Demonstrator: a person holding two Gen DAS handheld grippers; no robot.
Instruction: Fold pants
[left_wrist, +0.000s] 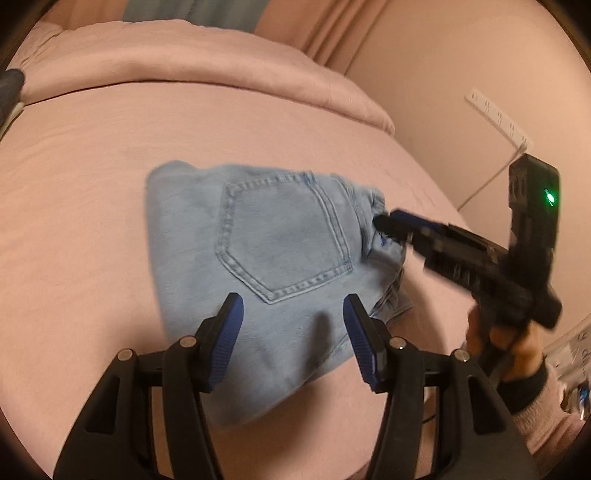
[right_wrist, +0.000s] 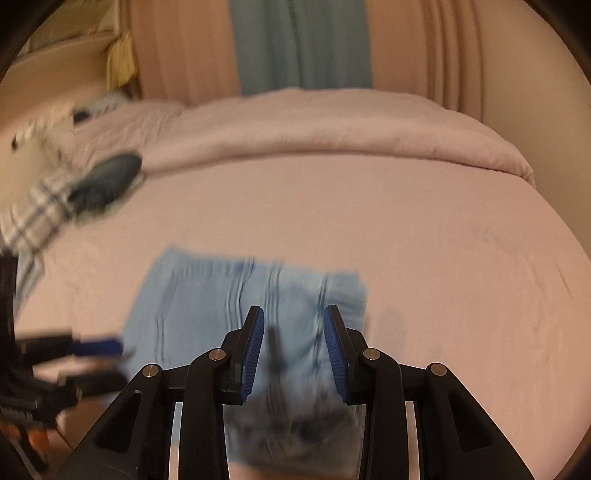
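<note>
Your folded pants (left_wrist: 266, 258) lie in the middle of the bed (left_wrist: 74, 184), so if your narrowly parted right gripper (left_wrist: 384, 223) at their waistband edge or your wide, empty left gripper (left_wrist: 293, 325) above them drags the denim, the fold can open.

Place: you're in a home bedroom | bed (right_wrist: 406, 229) under a pink sheet fills both views | folded pink duvet (right_wrist: 332, 125) lies across its far edge | pink and teal curtains (right_wrist: 299, 44) hang behind | plaid cloth (right_wrist: 33, 218) at the bed's left edge | power strip (left_wrist: 498, 120) on the wall beside the bed
</note>
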